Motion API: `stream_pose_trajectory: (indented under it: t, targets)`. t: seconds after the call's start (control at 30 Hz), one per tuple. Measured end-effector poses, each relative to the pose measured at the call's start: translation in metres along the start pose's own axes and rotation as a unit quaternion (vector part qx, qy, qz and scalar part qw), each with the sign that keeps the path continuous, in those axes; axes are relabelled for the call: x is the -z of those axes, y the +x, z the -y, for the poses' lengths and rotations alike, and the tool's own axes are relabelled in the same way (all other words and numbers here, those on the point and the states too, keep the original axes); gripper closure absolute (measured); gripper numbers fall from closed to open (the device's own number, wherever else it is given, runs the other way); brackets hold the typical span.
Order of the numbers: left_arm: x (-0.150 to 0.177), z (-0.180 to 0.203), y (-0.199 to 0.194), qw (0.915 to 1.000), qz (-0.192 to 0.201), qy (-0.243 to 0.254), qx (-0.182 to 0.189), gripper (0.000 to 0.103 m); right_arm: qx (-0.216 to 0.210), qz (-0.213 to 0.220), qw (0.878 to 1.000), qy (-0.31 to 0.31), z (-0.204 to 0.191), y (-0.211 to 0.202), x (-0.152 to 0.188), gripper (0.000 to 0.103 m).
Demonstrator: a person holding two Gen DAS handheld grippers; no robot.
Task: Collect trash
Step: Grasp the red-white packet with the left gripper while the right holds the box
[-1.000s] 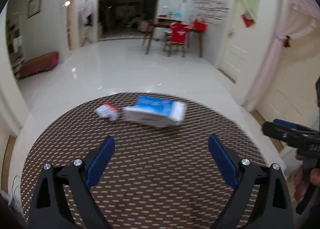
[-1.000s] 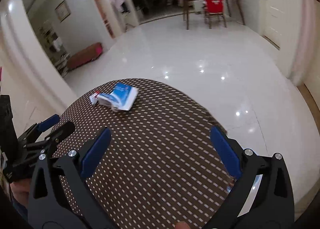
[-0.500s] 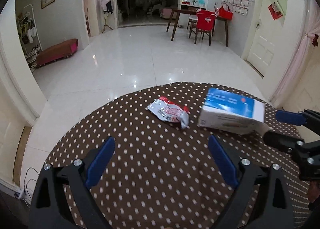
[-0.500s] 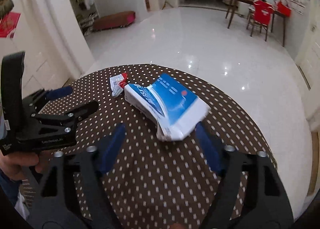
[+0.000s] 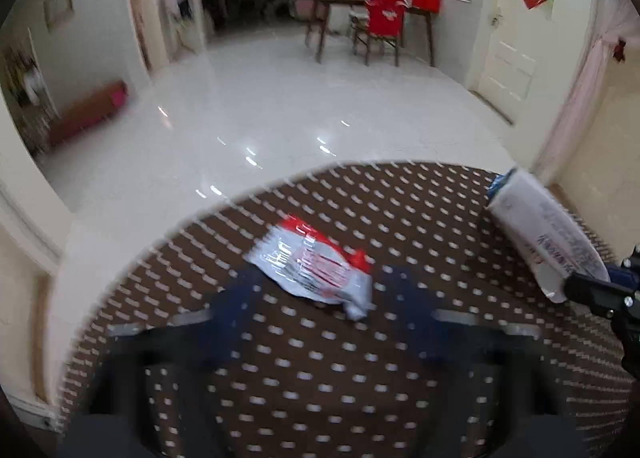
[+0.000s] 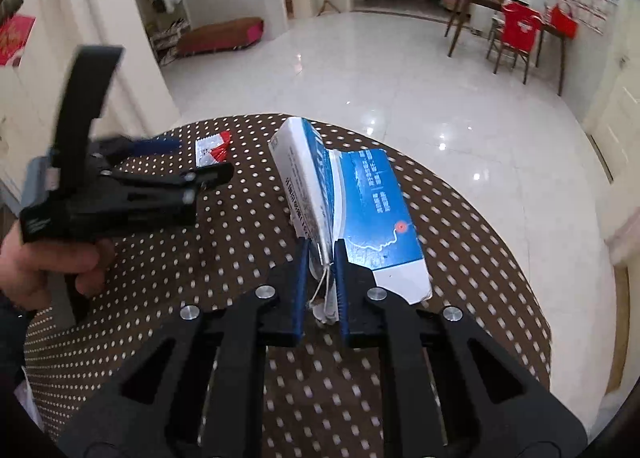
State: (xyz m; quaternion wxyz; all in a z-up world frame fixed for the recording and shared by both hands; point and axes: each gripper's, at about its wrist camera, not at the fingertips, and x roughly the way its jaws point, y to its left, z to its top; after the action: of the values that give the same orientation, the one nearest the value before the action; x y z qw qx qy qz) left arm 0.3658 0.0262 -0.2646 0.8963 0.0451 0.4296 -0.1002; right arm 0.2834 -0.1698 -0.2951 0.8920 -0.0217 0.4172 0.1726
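Here the right gripper [image 6: 321, 254] pinches the near edge of the blue-and-white box [image 6: 352, 201], tilted on the dotted table [image 6: 460, 250]. The left gripper [image 5: 316, 286], blurred, seems open around the red-and-white wrapper [image 5: 312, 266]. Next: close on it, lift both.

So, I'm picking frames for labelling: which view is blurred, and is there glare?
Left wrist view: motion-smeared, the left claw a dark ghost, the red-and-white wrapper soft. Right wrist view: mostly sharp, the right claw crisp on the blue-and-white box. Both views: light glints on the glossy floor, fisheye-bent edges.
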Motion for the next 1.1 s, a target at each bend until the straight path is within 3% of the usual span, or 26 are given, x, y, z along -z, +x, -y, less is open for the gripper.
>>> stream_pose_trajectory:
  t: [0.1, 0.17, 0.5, 0.73, 1.1]
  targets:
    - [0.006, 0.001, -0.006, 0.9994, 0.002, -0.018, 0.028, 0.080, 0.006, 0.008, 1.000, 0.021, 0.011, -0.020, 0.013, 0.091]
    - [0.016, 0.005, -0.013, 0.9994, 0.008, -0.019, 0.028, 0.086, 0.013, 0.013, 0.999, 0.038, 0.018, -0.035, 0.024, 0.091]
    - [0.081, 0.050, -0.059, 0.9972, 0.012, -0.026, 0.070, 0.088, 0.042, 0.044, 0.994, 0.096, 0.040, -0.105, 0.082, 0.091]
    - [0.117, 0.098, -0.095, 0.9947, 0.018, -0.007, 0.101, 0.088, 0.063, 0.066, 0.989, 0.120, 0.060, -0.150, 0.104, 0.091]
    - [0.117, 0.188, -0.130, 0.9872, 0.038, 0.043, 0.149, 0.088, 0.082, 0.099, 0.979, 0.158, 0.098, -0.194, 0.132, 0.091]
